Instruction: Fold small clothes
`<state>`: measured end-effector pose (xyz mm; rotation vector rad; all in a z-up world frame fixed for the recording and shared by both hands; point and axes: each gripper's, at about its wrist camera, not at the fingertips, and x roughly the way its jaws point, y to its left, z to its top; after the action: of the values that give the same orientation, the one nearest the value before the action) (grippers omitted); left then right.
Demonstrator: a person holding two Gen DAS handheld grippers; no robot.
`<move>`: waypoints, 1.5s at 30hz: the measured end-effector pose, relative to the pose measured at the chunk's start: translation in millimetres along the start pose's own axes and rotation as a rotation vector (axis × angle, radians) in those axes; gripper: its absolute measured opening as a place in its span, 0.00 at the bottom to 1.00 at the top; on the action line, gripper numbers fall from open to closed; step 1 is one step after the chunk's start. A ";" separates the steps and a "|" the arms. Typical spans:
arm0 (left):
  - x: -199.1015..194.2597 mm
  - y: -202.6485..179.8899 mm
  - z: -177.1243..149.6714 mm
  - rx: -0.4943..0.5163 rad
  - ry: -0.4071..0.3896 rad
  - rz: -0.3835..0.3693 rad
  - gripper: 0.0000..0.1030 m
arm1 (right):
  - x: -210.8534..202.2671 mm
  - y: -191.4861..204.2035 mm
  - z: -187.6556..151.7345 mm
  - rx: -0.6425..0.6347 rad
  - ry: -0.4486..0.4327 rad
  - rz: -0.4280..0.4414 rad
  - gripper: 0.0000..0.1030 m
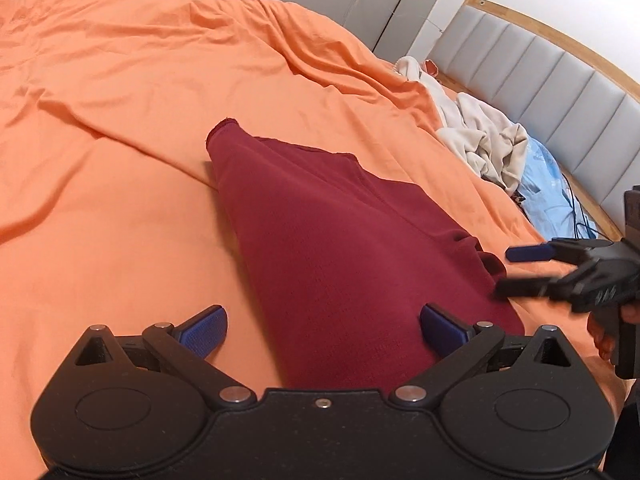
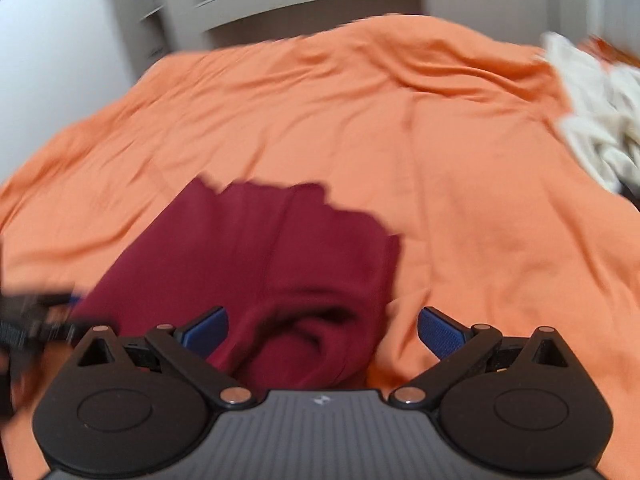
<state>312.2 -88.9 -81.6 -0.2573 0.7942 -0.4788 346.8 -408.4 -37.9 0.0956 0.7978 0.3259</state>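
Observation:
A dark red garment [image 1: 332,248] lies folded lengthwise on the orange bedspread [image 1: 120,160]. My left gripper [image 1: 322,330] is open just above its near end, one blue finger on each side. My right gripper [image 1: 516,270] shows at the right of the left wrist view, open, its fingertips at the garment's right edge. In the right wrist view the garment [image 2: 256,256] lies ahead, bunched near the camera, and my right gripper [image 2: 322,332] is open over that bunched end. The left gripper [image 2: 36,316] shows blurred at the left edge.
A heap of cream clothes [image 1: 484,140] and a light blue item [image 1: 544,196] lie at the right by the grey padded headboard [image 1: 560,80]. The cream heap also shows in the right wrist view [image 2: 596,120]. The orange bedspread [image 2: 440,160] spreads wide beyond the garment.

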 end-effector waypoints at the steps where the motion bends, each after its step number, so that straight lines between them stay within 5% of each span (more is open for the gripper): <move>1: 0.7 2.3 -1.9 -0.010 0.001 -0.005 1.00 | 5.0 -5.5 2.1 0.058 -0.006 -0.028 1.00; 5: 3.2 5.8 -3.7 -0.032 0.002 -0.018 1.00 | 26.5 -28.0 4.2 0.224 0.001 -0.055 1.00; 11: 4.4 4.3 -4.4 -0.027 -0.002 -0.015 1.00 | 41.8 -44.6 -4.1 0.336 0.024 -0.041 0.86; 18: 5.1 4.5 -4.8 -0.031 -0.001 -0.018 1.00 | 41.7 -27.9 -8.0 0.174 0.146 -0.110 0.90; 24: 5.4 4.7 -5.0 -0.029 0.000 -0.019 1.00 | 33.1 -23.7 -8.8 0.111 0.163 -0.125 0.95; 29: 5.6 4.6 -4.8 -0.032 0.000 -0.020 1.00 | 17.3 -24.9 -3.4 0.093 0.087 -0.118 1.00; 36: 5.8 4.8 -5.0 -0.032 0.000 -0.020 1.00 | 21.1 -42.3 7.0 0.232 -0.075 -0.013 1.00; 40: 5.8 4.8 -5.0 -0.033 0.000 -0.021 1.00 | 35.2 -52.1 6.2 0.305 -0.122 0.005 0.86; 45: 6.4 5.1 -4.9 -0.033 -0.001 -0.022 1.00 | 45.2 -46.1 7.5 0.247 -0.147 -0.003 0.73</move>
<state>314.0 -87.9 -90.9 -0.2971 0.7998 -0.4864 393.2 -437.1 -73.3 0.3463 0.6897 0.2129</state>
